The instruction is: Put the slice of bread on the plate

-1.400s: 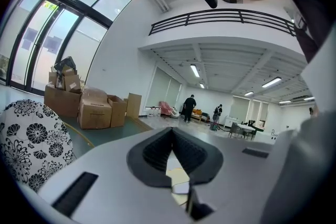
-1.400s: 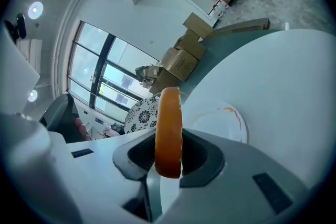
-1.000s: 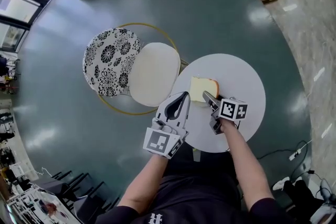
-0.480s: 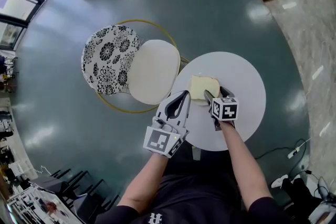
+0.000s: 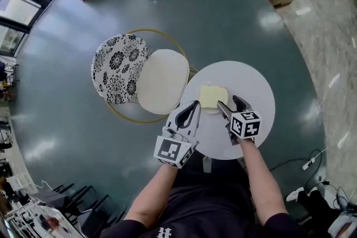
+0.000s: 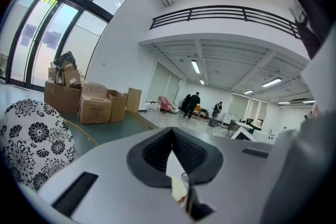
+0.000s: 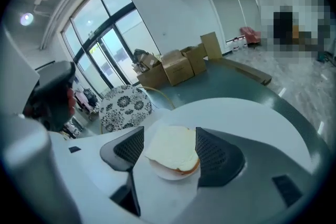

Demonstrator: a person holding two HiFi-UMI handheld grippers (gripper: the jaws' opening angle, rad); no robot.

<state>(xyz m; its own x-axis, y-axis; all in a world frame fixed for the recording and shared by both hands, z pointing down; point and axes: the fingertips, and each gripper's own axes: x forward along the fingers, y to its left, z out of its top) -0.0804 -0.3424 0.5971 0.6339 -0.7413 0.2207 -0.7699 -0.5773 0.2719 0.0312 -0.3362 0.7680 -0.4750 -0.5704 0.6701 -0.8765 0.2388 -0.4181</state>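
releasing bread onto plate

right gripper [image 5: 229, 101] jaws stand apart, just opening wider, pressing nothing; the bread [image 7: 170, 147] shows between them, lying flat on the plate [image 7: 160, 171]. left gripper [image 5: 194, 104] jaws together, empty, at the table [image 5: 254, 86] edge.

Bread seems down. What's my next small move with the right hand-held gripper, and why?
Probably lift the right hand-held gripper back and away. Its jaws have just been opening and stand apart on either side of the bread, which lies flat on the plate.
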